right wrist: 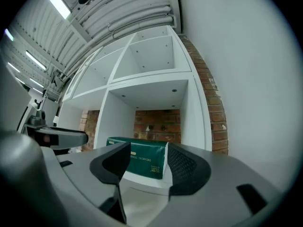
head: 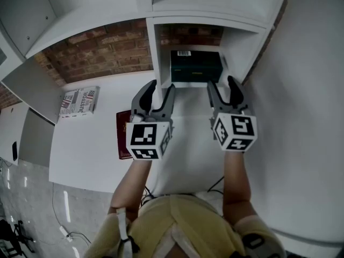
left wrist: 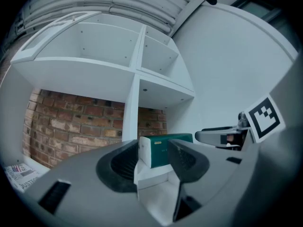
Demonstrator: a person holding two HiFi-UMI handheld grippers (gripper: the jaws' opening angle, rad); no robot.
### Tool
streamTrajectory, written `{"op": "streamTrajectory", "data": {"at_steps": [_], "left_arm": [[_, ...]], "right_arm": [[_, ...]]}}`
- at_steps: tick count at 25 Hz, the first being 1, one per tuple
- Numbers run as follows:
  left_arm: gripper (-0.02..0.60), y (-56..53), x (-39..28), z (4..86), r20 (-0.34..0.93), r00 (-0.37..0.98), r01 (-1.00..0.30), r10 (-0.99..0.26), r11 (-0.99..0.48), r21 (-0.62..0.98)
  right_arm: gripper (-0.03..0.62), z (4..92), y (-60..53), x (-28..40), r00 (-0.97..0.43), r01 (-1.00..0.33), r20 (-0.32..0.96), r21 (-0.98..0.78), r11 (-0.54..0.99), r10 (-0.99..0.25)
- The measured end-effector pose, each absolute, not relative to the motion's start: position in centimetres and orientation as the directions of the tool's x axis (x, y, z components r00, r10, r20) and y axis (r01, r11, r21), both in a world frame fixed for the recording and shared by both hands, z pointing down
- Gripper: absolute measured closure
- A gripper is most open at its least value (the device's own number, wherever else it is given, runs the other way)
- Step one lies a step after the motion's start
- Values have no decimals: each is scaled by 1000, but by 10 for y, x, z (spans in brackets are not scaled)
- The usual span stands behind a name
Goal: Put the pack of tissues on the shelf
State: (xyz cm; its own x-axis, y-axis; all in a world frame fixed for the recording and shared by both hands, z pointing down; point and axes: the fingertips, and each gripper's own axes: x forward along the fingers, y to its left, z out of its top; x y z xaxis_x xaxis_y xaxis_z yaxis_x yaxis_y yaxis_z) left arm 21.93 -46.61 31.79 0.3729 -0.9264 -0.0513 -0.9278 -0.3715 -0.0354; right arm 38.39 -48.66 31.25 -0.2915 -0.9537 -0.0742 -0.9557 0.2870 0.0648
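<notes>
The dark green pack of tissues lies inside the lower cubby of the white shelf, its white end facing left. It also shows straight ahead in the left gripper view as the pack and in the right gripper view as the pack. My left gripper hovers in front of the cubby's left edge, open, with nothing between its jaws. My right gripper sits beside it at the cubby's right edge, also open and empty. Both stand a short way back from the pack, not touching it.
A printed newspaper-like packet and a dark red book lie on the white surface to the left. A brick wall backs the shelf. A white wall runs close along the right. Upper cubbies stand empty.
</notes>
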Motion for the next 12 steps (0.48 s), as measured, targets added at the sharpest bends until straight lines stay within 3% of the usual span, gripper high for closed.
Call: {"op": "streamTrajectory", "data": {"at_steps": [12], "left_arm": [[417,-433,180,301,-93,421,-905,-902,-425,16]], "right_arm": [[376,300,-439,363,-271,-963,-83,23,270,-959]]}}
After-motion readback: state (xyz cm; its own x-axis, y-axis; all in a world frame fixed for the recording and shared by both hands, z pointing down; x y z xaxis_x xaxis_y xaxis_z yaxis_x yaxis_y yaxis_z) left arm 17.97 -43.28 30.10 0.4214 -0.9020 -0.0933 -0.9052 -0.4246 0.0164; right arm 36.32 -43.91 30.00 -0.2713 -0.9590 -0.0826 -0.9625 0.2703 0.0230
